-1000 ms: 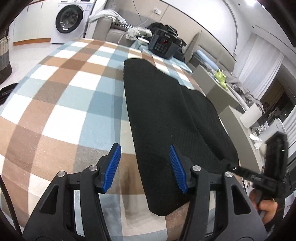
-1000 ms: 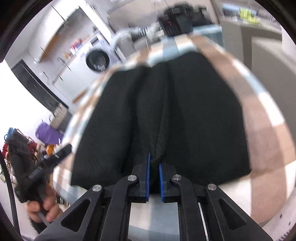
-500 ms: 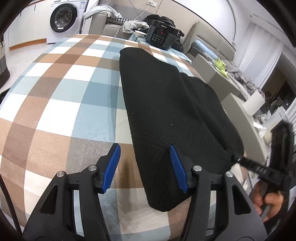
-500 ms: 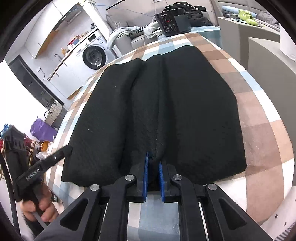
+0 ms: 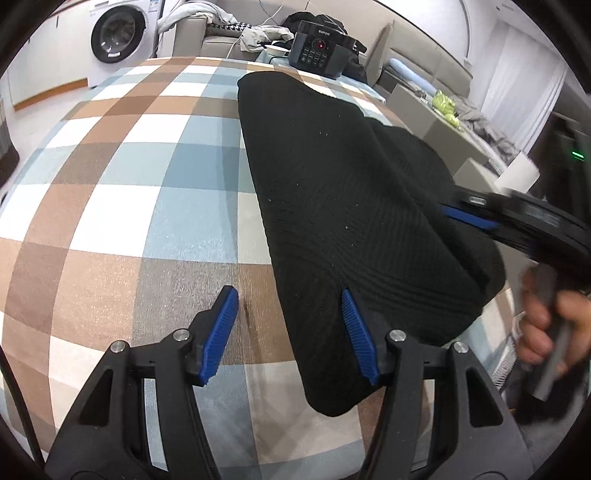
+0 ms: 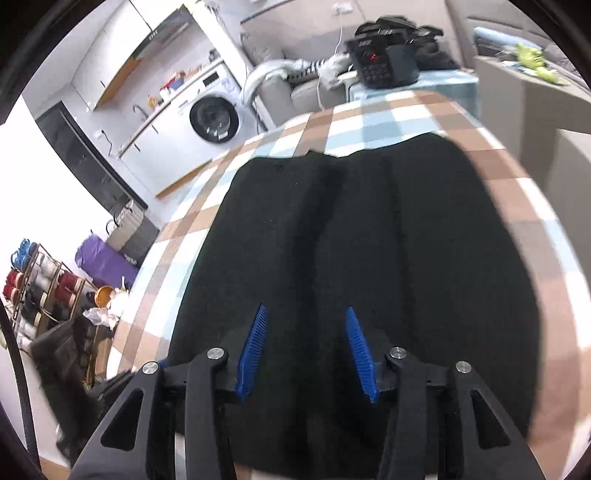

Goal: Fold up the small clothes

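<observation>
Right gripper (image 6: 304, 350) just opened, released black garment (image 6: 369, 258), left gripper (image 5: 290, 328) half-open, empty

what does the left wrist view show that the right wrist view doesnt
Only the left wrist view shows the hand holding the right tool, and the left tool open at the garment's edge. Only the right wrist view shows the spool rack, the purple bag, and the right tool's jaws, which have just been opening, apart over the cloth. Both show the black garment, checked cloth, washing machine and black cooker.
</observation>
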{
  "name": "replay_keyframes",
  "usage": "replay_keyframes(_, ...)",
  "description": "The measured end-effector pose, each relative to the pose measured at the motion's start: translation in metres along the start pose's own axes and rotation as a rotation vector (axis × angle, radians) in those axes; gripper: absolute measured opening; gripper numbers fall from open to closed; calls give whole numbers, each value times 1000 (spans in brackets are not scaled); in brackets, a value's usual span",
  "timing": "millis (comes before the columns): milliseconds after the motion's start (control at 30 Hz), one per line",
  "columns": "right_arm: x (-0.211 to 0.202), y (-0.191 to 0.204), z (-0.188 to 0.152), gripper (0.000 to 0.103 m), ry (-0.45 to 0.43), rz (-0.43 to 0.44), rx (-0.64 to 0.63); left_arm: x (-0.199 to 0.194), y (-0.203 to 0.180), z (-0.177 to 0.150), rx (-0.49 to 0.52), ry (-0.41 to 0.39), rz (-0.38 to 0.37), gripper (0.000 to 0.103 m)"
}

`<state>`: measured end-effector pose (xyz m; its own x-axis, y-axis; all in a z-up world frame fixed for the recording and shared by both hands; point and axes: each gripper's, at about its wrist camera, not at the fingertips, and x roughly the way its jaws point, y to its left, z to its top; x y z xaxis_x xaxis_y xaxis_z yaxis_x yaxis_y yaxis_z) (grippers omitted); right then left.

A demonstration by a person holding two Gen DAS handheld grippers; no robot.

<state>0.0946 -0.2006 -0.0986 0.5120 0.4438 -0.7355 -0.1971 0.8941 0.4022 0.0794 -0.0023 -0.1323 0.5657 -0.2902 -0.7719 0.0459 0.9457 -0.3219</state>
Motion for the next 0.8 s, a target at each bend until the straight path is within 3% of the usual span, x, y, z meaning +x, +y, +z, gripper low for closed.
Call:
replay_keyframes(167,48,-3,23,43,43,-34,6,-10,12,1,-40,-24,-19,57)
replay_keyframes(267,55,8,33,7,65,-48,-79,-14,18,4,-56,-32,-24,58)
replay_keyframes(433,12,19,49,6,-55,-75,-145,-28,18,13,-59,-82,-10,58)
replay_keyframes(533,21,8,44,6,-20,-159,-144,-27,14,17,-52,-88,-18,58)
replay_keyframes(633,44,-9,42,6,29,-175,-97,-17,5,16,-17,-63,-11,58)
replay_keyframes(733,39,-20,36,11,44,-109,-26,-9,0,10,6,-50,21,58)
replay_keyframes(800,28,-21,24,24,57,-54,-18,-9,1,7,4,-49,30,58)
